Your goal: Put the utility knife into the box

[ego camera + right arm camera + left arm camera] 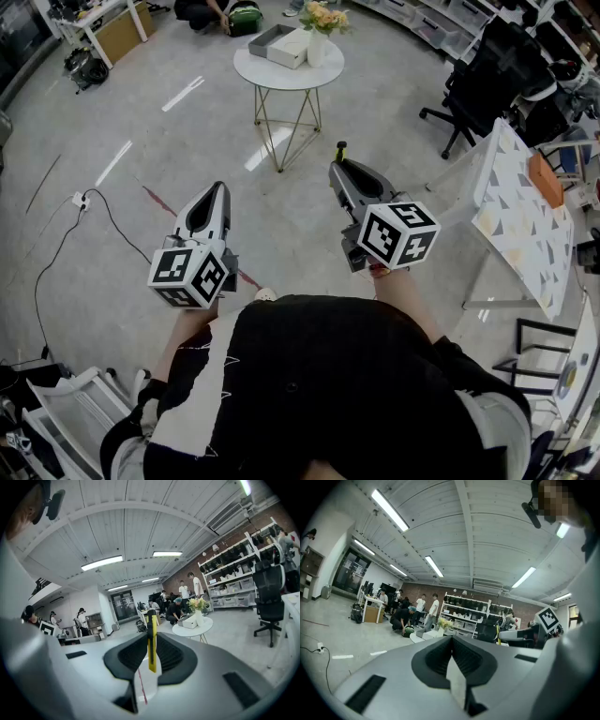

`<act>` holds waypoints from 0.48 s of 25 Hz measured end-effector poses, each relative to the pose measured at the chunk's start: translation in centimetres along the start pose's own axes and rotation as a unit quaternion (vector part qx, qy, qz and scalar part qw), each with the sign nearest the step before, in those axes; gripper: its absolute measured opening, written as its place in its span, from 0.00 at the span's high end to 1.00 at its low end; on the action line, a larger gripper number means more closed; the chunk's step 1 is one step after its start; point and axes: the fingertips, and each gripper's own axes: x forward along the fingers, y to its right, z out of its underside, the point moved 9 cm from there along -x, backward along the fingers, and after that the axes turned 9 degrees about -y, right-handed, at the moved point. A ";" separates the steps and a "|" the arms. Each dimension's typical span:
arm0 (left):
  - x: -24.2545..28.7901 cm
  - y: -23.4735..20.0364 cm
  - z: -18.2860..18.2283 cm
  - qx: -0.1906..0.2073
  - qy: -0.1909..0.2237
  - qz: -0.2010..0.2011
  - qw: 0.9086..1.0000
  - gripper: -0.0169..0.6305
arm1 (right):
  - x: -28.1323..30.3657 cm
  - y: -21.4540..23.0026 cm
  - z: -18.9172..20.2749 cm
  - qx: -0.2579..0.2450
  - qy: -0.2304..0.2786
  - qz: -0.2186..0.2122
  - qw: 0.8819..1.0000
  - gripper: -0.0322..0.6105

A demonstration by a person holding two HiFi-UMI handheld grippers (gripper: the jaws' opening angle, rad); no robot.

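My right gripper (340,161) is shut on a yellow and black utility knife (151,639), which stands upright between its jaws; its black tip (341,147) pokes out past them in the head view. Empty and shut, my left gripper (217,192) is held at waist height to the left. The open grey and white box (280,44) lies on the round white table (258,68) a few steps ahead, next to a white vase of flowers (319,33). In the right gripper view the box (190,621) and table (201,628) appear to the right of the knife.
A black office chair (487,70) and a patterned folding table (525,206) stand to the right. A cable and power strip (80,201) lie on the floor at left. Several people (415,609) are at the far end of the room near shelves.
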 end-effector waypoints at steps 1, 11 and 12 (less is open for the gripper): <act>0.0 -0.1 0.1 -0.001 -0.001 0.000 1.000 0.96 | 0.1 0.1 0.1 0.000 -0.001 0.001 1.000 0.85; 1.1 -3.5 -1.3 -0.001 0.000 0.001 1.000 0.96 | 3.1 0.0 -1.0 0.018 0.004 0.014 1.000 0.85; 1.2 -4.0 -1.6 -0.001 0.001 0.001 1.000 0.96 | 3.6 -0.1 -1.2 0.018 0.005 0.014 1.000 0.85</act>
